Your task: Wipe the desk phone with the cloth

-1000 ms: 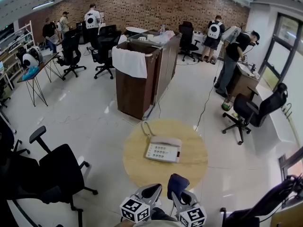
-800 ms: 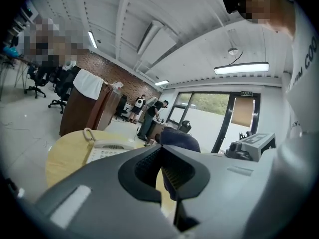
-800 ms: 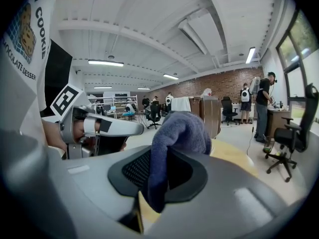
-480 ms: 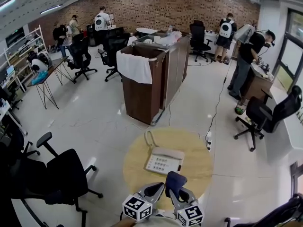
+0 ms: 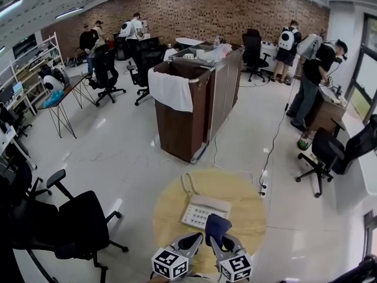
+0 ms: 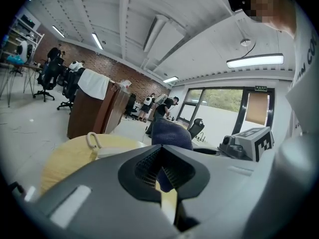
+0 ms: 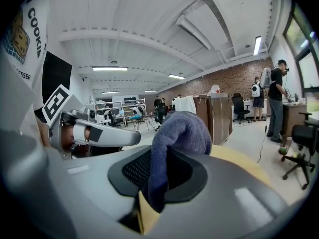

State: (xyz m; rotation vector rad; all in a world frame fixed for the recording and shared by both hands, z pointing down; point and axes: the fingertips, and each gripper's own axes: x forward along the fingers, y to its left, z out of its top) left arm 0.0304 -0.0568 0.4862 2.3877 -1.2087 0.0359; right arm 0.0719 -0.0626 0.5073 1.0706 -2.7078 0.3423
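Note:
A white desk phone with a coiled cord lies on a round wooden table. My right gripper is shut on a dark blue cloth, which bulges out above its jaws and reaches the phone's near edge. In the right gripper view the cloth fills the middle. My left gripper hangs just left of it, jaws together with nothing in them. The left gripper view shows its own jaws, the cloth beyond them and the phone on the table.
A black office chair stands left of the table. A tall brown cabinet draped with a white cloth is behind it, with a cable on the floor beside. Another chair and several people at desks are further off.
The head view has tilted up, so the table sits lower in the picture. Both grippers have closed in on the phone, and the cloth now meets its near edge.

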